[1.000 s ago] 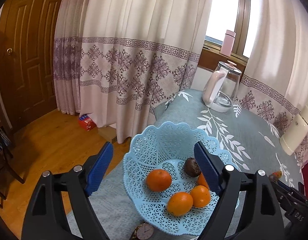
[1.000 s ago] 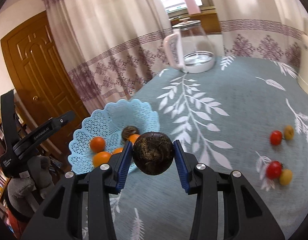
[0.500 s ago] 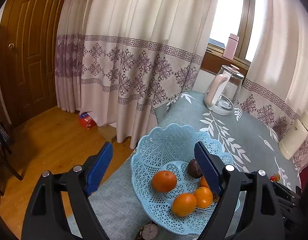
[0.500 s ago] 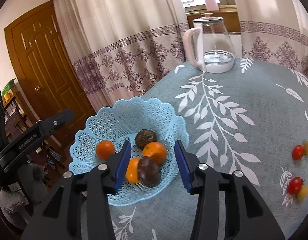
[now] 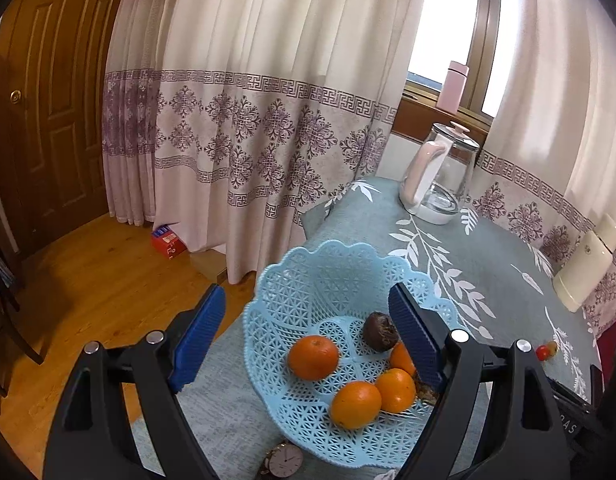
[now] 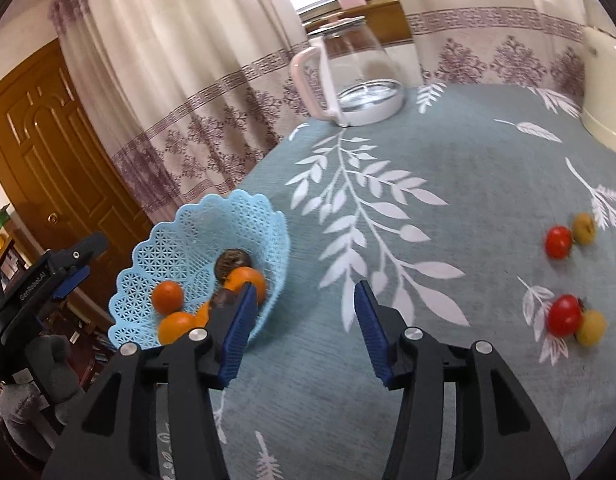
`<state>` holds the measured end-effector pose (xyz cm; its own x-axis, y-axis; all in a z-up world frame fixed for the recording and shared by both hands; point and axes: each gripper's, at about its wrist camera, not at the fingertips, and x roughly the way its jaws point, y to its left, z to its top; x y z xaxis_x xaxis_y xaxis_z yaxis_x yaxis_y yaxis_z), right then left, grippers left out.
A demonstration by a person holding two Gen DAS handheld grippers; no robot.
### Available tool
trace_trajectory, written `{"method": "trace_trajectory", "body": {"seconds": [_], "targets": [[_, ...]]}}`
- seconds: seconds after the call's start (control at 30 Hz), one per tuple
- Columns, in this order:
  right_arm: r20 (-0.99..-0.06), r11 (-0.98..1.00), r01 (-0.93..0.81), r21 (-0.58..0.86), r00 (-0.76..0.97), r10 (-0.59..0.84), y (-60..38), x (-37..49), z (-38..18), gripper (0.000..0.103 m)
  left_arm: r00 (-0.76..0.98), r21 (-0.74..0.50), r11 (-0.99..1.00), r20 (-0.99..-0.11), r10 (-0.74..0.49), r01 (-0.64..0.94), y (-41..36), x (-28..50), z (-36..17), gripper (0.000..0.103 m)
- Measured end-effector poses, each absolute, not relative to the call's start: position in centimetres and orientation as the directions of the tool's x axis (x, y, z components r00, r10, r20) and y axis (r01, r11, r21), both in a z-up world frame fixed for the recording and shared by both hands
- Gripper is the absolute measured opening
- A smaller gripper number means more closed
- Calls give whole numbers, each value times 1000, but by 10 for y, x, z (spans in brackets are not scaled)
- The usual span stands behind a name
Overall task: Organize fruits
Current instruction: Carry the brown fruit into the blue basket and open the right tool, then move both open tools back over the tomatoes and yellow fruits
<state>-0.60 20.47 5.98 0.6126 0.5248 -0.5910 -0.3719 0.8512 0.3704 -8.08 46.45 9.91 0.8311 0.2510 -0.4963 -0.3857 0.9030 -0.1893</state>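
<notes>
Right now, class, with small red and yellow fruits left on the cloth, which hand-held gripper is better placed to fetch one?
Right. The right hand-held gripper is open and empty over the cloth, facing the red fruit. The left hand-held gripper hovers at the blue basket.

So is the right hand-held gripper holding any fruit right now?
No, the right hand-held gripper is open with nothing but tablecloth between its fingers.

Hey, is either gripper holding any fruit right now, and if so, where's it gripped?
No. The left gripper and the right gripper are both open, with nothing between their fingers.
</notes>
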Motion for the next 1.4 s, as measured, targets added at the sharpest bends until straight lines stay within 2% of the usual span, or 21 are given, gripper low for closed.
{"method": "trace_trajectory", "body": {"seconds": [0.13, 0.27, 0.43, 0.87, 1.4], "targets": [[-599, 858, -348, 378, 614, 513, 195, -8, 54, 52, 834, -179, 913, -498, 237, -366, 455, -78, 98, 85], [-603, 862, -327, 387, 618, 505, 187, -9, 51, 57, 841, -173, 918, -488, 234, -356, 448, -79, 99, 94], [-614, 870, -308, 385, 619, 490, 177, -13, 43, 57, 847, -178, 921, -482, 225, -346, 441, -80, 100, 97], [-636, 891, -228, 392, 633, 441, 139, -18, 28, 57, 844, -165, 932, -496, 204, -323, 427, -75, 96, 98], [-653, 901, -193, 389, 632, 417, 114, -24, 19, 57, 821, -246, 884, -526, 223, -397, 457, -81, 94, 98]]}}
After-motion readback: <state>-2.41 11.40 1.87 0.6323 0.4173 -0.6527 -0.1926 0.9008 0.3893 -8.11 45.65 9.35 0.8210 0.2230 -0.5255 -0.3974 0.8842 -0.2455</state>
